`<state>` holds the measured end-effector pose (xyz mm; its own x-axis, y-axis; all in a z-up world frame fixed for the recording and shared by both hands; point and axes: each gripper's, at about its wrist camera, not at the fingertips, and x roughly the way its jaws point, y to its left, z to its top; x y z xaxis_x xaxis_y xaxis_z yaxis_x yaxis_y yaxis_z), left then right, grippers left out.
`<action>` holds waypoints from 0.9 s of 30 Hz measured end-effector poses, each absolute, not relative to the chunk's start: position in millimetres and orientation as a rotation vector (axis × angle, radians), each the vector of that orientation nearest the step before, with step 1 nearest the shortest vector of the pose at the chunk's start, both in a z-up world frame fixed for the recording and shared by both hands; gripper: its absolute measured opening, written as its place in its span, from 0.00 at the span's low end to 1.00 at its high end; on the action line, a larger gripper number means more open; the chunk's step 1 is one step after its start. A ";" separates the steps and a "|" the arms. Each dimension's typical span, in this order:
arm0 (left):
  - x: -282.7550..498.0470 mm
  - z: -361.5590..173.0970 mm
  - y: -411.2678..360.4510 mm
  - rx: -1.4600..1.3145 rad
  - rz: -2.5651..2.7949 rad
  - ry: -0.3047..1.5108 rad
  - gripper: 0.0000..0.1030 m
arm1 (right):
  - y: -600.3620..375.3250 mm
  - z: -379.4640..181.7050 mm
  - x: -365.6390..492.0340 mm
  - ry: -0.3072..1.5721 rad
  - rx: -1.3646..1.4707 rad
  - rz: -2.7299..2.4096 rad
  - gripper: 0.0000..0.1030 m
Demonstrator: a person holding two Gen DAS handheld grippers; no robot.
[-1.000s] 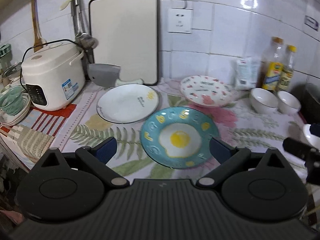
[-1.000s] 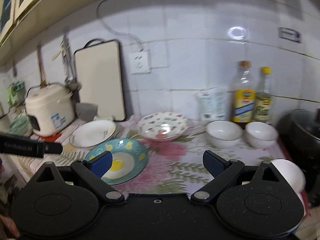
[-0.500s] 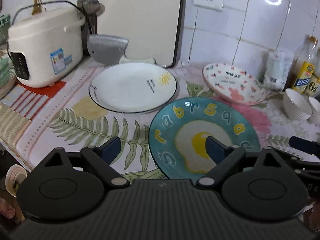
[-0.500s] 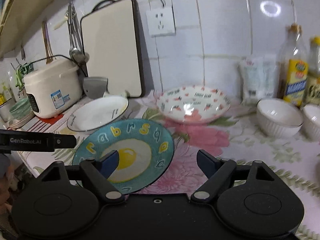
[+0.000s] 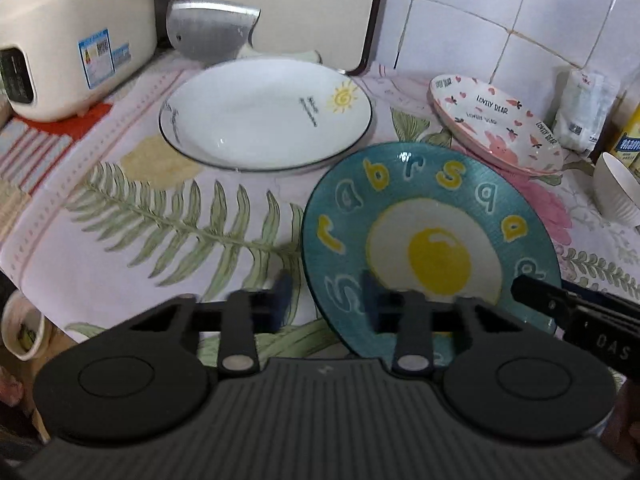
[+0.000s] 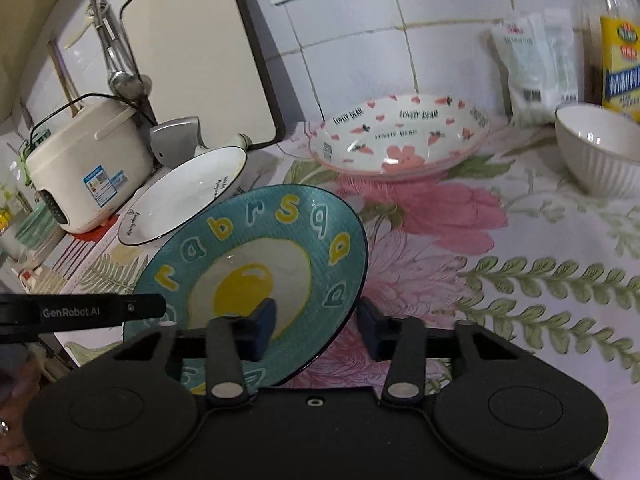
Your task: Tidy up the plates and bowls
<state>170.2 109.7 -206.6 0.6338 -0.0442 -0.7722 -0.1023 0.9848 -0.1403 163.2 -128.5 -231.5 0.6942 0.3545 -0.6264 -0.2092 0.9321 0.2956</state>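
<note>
A teal plate [image 5: 432,240] with a fried-egg picture lies on the floral cloth; it also shows in the right wrist view [image 6: 256,272]. My left gripper [image 5: 324,298] straddles its left rim, jaws half closed and blurred, a gap still on each side. My right gripper [image 6: 316,330] straddles its right rim the same way. A white sun plate [image 5: 264,112] lies behind on the left. A pink carrot-pattern plate [image 6: 400,140] lies behind on the right. A white ribbed bowl [image 6: 600,148] stands at the right.
A white rice cooker [image 5: 76,40] stands at the far left. A cleaver [image 5: 212,32] and a cutting board [image 6: 192,52] lean on the tiled wall. A white packet [image 6: 540,68] and an oil bottle [image 6: 620,60] stand at the back right.
Both grippers moved forward and down to the teal plate. Their jaws have narrowed from wide open to about half, one gripper at each side of the plate's rim.
</note>
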 end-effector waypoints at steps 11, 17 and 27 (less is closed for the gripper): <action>172.9 -220.6 118.9 -0.349 0.029 0.901 0.22 | -135.1 -241.1 171.0 0.758 0.265 0.319 0.20; 173.1 -218.6 112.9 -0.332 0.061 0.909 0.22 | -133.6 -238.7 172.0 0.762 0.245 0.326 0.21; 146.1 -201.3 100.4 -0.232 0.042 0.895 0.22 | -139.0 -226.0 136.1 0.741 0.201 0.347 0.22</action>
<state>146.1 100.4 -201.3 0.6261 -0.0608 -0.7774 -0.1326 0.9741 -0.1829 136.1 -139.0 -226.0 0.6844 0.3778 -0.6236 -0.2376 0.9242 0.2991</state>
